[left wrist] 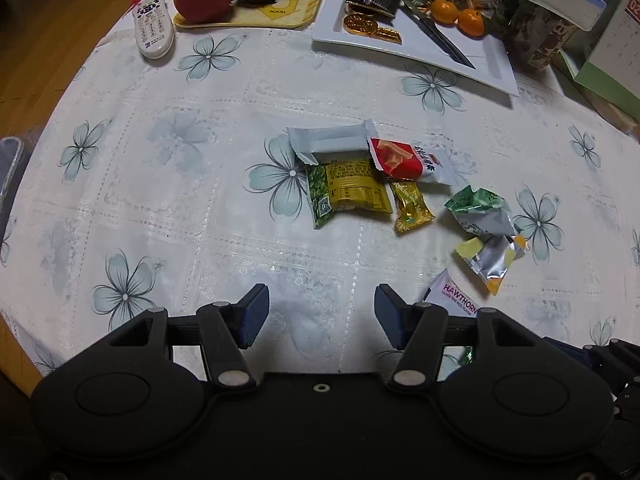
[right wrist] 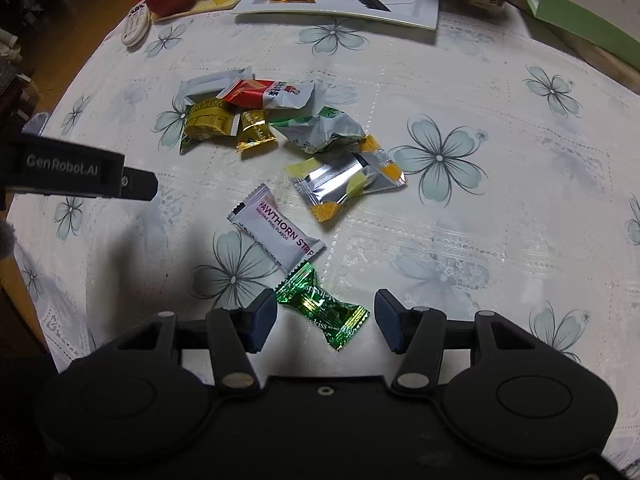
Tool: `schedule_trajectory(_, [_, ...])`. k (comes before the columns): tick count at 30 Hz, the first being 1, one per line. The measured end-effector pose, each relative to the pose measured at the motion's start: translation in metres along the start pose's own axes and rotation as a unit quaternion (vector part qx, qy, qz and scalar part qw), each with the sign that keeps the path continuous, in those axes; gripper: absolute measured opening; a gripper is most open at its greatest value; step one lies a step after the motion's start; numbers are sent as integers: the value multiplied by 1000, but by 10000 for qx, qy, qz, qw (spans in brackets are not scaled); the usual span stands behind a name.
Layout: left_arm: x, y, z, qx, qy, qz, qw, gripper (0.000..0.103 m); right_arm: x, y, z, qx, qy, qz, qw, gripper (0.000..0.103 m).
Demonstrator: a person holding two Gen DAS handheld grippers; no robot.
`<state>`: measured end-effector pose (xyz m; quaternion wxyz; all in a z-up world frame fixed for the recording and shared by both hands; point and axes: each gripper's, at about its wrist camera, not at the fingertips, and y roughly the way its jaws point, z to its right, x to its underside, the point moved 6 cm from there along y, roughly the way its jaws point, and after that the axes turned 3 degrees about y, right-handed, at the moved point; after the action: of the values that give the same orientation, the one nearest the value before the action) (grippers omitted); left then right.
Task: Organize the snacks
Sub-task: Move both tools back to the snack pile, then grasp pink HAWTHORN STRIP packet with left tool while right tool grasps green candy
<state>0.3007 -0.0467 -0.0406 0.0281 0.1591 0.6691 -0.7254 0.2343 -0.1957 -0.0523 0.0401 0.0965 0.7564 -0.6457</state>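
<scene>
The right tool (right wrist: 325,320) hangs low over the surface (right wrist: 480,248) with its jaws apart, and a green foil candy (right wrist: 322,306) lies between them, touching neither pad as far as I can tell. The left tool (left wrist: 320,316) is also spread wide and holds nothing, with only tablecloth between its fingers.

The rest of the snacks lie loose in a scatter further out: a white packet reading "HAWTHORN STRIP" (right wrist: 276,232) just beside the candy, a silver and yellow sachet (right wrist: 348,184), a crumpled green and white wrapper (right wrist: 320,130), a small gold sweet (right wrist: 254,132), a yellow and green packet (right wrist: 208,122), a red and white packet (right wrist: 268,94) and a plain white one (right wrist: 208,84).

The likely slip is that the slick foil twists or skids out as the jaws close, since the candy lies at a slant. A low approach could also catch the hawthorn packet's corner, or snag the lace cloth.

The left tool's side reads "GenRobot.AI". The candy's print ends in "kiss".
</scene>
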Motion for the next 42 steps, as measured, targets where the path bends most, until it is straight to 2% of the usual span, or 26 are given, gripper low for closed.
schedule_trajectory(3, [-3,7,-4,47,-114,-107,9999,62,1,12,-3,106,-231,-17,9997,55])
schedule_trajectory(5, [-6,9,-5,94,-141,-112,9998,62,1,20,-3,173,-312,-71,9993,48])
schedule_trajectory(8, [-14,6,-5,112,-157,-34,9998,62,0,26,-2,43,-262,-131,9996,43])
schedule_trajectory(9, [-16,5,-5,138,-154,-11,9998,62,0,28,-2,6,-233,-161,9996,39])
schedule_trajectory(10, [-19,4,-4,167,-156,17,9997,62,0,29,-1,48,-238,-202,9995,29])
schedule_trajectory(15, [-23,5,5,207,-116,49,9997,62,4,27,4,-77,-48,-383,9992,29])
schedule_trajectory(23, [-4,16,51,389,387,-116,9984,62,1,0,36,167,594,-288,9977,29])
schedule_trajectory(27, [-1,20,66,587,182,-133,9980,62,-1,-11,53,274,952,-250,9948,29])
schedule_trajectory(36, [-9,39,80,262,-29,-205,9994,62,-1,-23,56,180,1097,-143,9937,29])
schedule_trajectory(42, [-1,45,75,61,142,-434,9989,63,1,-24,53,215,951,-115,9952,29])
